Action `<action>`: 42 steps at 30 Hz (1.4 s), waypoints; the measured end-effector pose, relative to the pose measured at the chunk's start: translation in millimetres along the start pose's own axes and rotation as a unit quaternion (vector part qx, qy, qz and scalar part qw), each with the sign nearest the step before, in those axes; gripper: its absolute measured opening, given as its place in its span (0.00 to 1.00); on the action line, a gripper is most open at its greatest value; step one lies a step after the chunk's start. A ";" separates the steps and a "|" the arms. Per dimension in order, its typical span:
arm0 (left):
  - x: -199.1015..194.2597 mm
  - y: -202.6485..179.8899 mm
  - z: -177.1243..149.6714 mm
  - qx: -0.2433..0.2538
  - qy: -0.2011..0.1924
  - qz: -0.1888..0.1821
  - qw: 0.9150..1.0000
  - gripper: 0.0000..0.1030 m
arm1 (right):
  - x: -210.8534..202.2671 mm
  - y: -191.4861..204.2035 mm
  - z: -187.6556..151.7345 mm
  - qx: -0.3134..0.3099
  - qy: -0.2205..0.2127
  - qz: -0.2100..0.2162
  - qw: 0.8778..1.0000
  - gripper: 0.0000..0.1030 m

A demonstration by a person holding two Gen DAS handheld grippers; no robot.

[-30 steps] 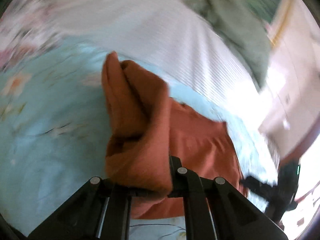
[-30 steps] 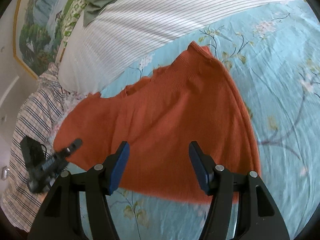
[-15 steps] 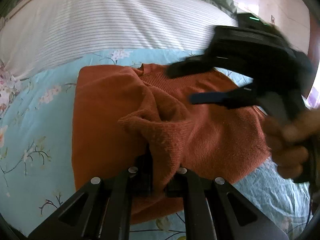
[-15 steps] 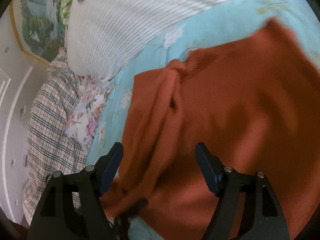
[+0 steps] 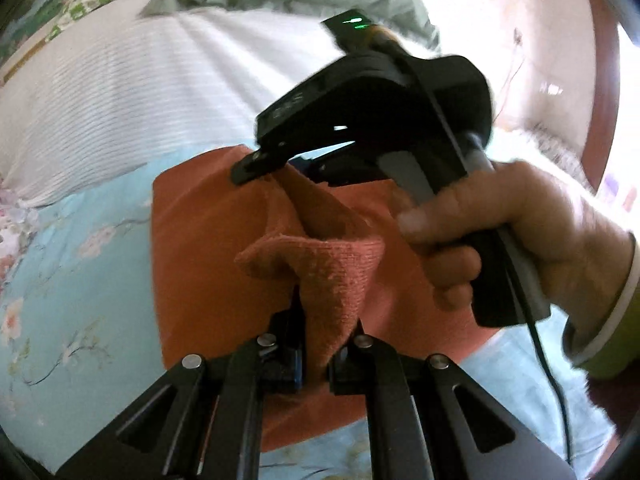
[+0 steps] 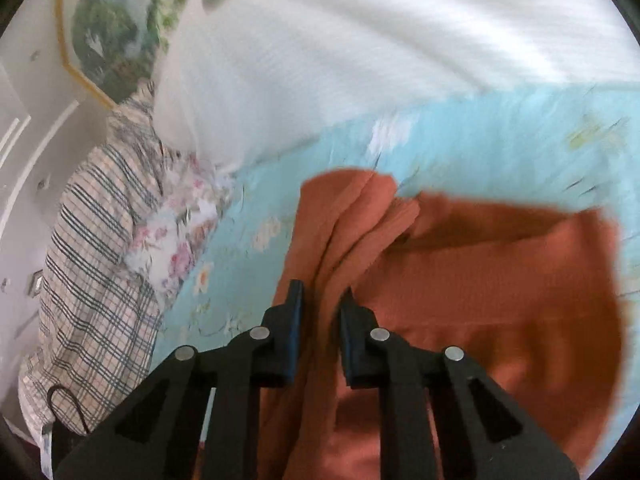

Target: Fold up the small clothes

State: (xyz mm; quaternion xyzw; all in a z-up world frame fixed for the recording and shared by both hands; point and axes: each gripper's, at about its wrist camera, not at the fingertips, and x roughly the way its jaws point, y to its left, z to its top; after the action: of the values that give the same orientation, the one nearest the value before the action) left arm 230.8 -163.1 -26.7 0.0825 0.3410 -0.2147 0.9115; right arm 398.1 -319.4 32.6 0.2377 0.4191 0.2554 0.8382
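Gripping: left tongs (image 5: pixel 316 354) clamped on rust-orange knit garment (image 5: pixel 208 264); right tongs (image 6: pixel 320 300), just closing, pinching its bunched fold; bed (image 5: pixel 76 248) beneath.

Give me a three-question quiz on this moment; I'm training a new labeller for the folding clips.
1. True or false: the left gripper is shut on the orange top.
2. What lies under the top? A) wooden table B) blue floral sheet C) grey carpet
3. Fill in: the right gripper has just been closing, with a fold of the ____ between its jaws.

Key: 1 true; 2 B; 3 top.
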 end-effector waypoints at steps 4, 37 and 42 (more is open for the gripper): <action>13.4 -26.7 20.0 -0.010 0.001 -0.033 0.999 0.06 | -34.7 -36.5 -3.2 0.013 -0.021 -0.036 0.999 0.08; 9.6 -56.7 31.4 -0.014 -0.019 -0.120 0.993 0.06 | -40.1 -56.7 -14.9 -0.013 -0.015 -0.079 0.997 0.16; 38.8 -85.1 27.3 -0.005 0.011 -0.142 0.990 0.06 | -30.6 -92.1 -31.7 0.005 0.020 -0.127 0.992 0.16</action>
State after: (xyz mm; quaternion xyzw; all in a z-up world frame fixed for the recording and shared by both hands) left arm 234.9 -260.4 -31.9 0.0310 0.3606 -0.3390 0.8684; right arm 377.2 -402.4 -23.0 0.1819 0.4636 0.1491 0.8543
